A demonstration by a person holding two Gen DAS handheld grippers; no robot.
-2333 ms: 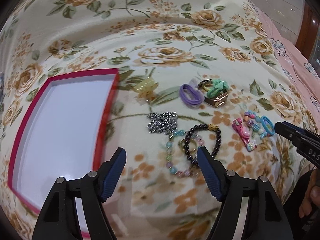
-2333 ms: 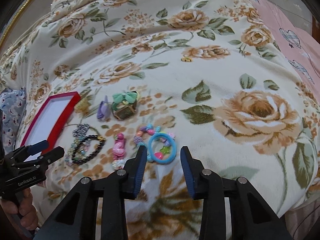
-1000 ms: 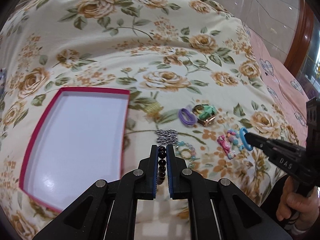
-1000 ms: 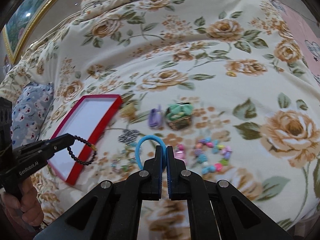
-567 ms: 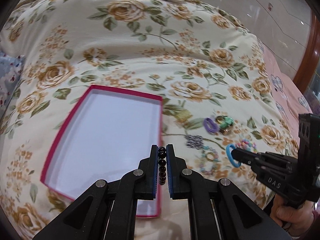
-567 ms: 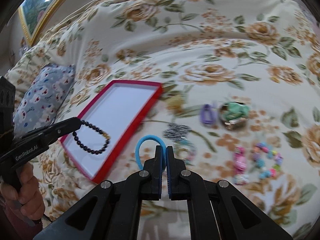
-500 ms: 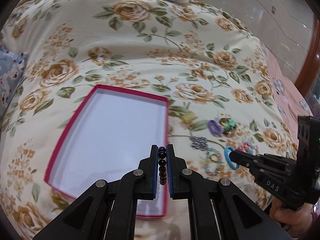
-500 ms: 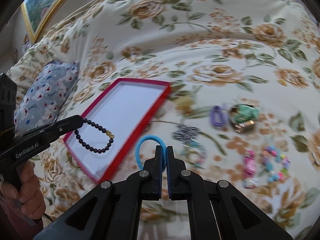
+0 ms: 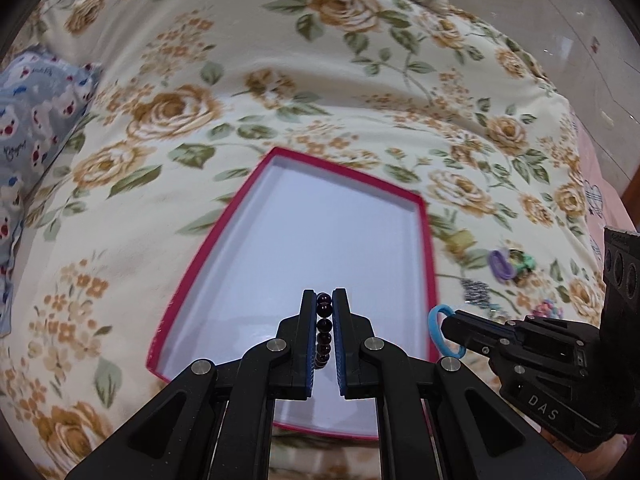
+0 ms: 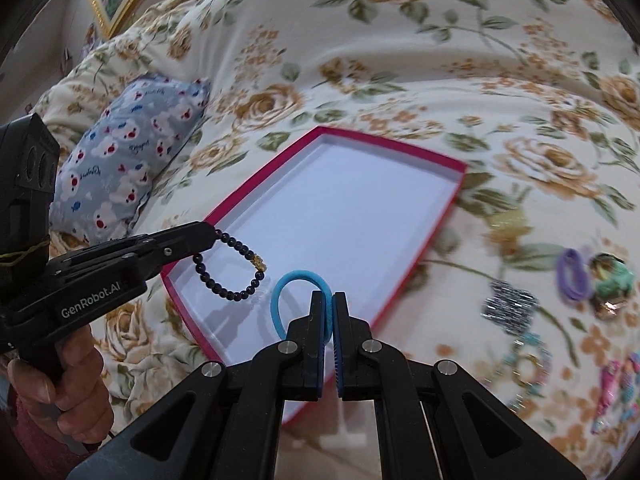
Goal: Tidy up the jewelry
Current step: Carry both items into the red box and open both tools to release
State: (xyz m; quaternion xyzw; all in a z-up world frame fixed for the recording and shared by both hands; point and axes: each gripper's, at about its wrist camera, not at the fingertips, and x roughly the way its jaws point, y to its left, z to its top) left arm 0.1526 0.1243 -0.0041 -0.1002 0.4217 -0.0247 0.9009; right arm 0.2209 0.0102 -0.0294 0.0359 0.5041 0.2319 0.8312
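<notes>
At the left of the right wrist view, the left tool (image 10: 208,236) pinches a dark round-bead bracelet (image 10: 232,270), which hangs over the near left corner of the flat red box with a white inside (image 10: 360,136). In the middle, the right tool (image 10: 329,314) is squeezed tight on a blue stretchy hair band (image 10: 286,292). At the right, a purple hair band (image 10: 574,274) lies on the flowery bed cover (image 10: 400,40).

My bed's floral quilt (image 10: 400,60) carries the red-rimmed white tray (image 10: 256,188), a blue patterned pillow (image 10: 132,140), purple hair ties (image 10: 574,274) and a silver chain (image 10: 510,306).
</notes>
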